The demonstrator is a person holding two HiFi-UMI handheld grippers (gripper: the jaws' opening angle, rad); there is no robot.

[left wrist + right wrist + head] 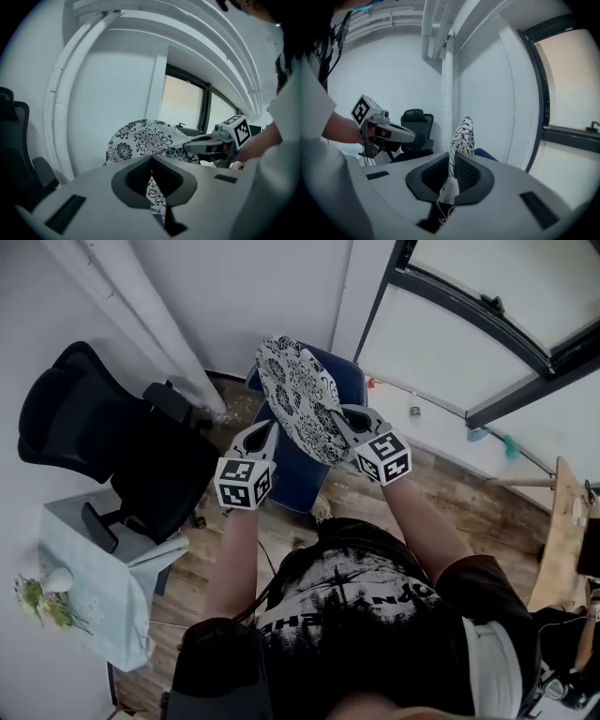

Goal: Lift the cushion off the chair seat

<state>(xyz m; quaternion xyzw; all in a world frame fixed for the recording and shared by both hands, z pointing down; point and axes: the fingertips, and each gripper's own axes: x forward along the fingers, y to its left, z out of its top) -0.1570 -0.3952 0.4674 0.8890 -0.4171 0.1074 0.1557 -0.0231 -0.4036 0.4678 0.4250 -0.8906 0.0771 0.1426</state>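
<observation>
A black-and-white flowered cushion (298,395) hangs tilted in the air above the blue chair seat (305,470), clear of it. My left gripper (265,440) is shut on the cushion's near left edge, and my right gripper (349,427) is shut on its near right edge. In the left gripper view the cushion (145,140) spreads out ahead, its fabric pinched in the jaws (153,187), and the right gripper (206,145) shows beyond. The right gripper view has the cushion (462,136) edge-on, rising from the shut jaws (451,180), with the blue chair (487,154) behind it.
A black office chair (112,446) stands left of the blue chair. A small table under a pale cloth (103,587) with flowers (42,601) sits at the near left. White pipes (141,324) run up the wall, a dark window frame (487,324) crosses the right, and a wooden tabletop edge (562,531) is far right.
</observation>
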